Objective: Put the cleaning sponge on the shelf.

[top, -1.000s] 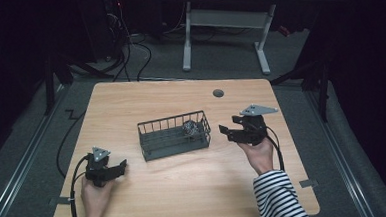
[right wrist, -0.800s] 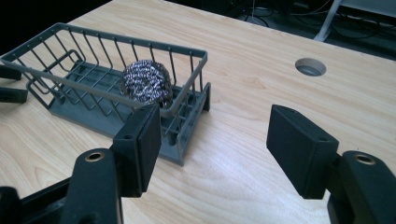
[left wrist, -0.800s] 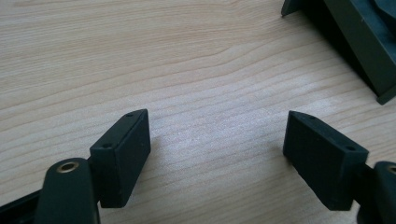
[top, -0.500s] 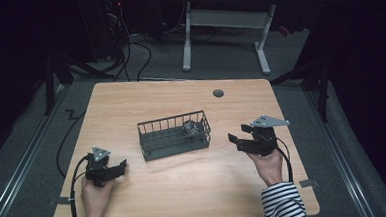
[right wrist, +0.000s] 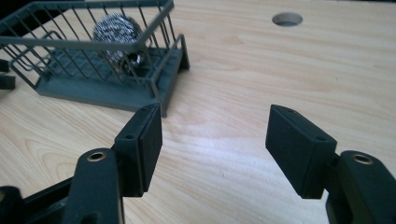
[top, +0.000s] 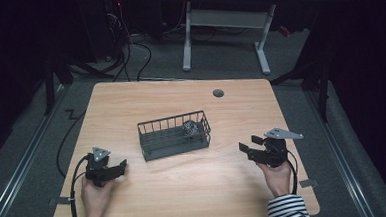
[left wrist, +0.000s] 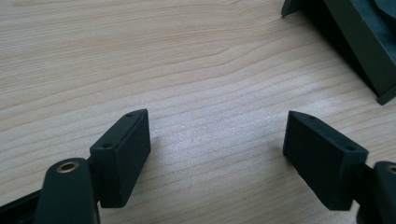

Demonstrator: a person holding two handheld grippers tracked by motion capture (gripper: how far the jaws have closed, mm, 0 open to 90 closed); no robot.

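Since a second ago the right gripper [top: 248,144] has drawn back from the wire basket [top: 174,136] toward the near right part of the table [top: 130,101], while the left gripper [top: 118,167] has stayed where it was, low over the near left corner. Both pairs of jaws stand spread wide with only bare wood between them: in the left gripper view the left gripper [left wrist: 217,144] frames plain light-grained tabletop [left wrist: 187,60], and in the right gripper view the right gripper [right wrist: 215,140] does the same. That basket is dark grey, rectangular, with thin upright wires, a rim rail and a solid-looking flat base; it sits mid-table, apart from both grippers. In the right gripper view the basket [right wrist: 154,88] lies ahead and to the left of the left jaw's tip, its nearest corner close beyond it. Inside, at the end nearer the right gripper, rests a steel scouring ball [right wrist: 117,35], a shiny tangle of silver wire leaning against the wall; from above it shows as a pale grey lump [top: 191,128]. A round cable hole [right wrist: 287,19] lies farther ahead of the right jaw. In the left gripper view a dark basket corner [left wrist: 359,42] sits beyond the right jaw.
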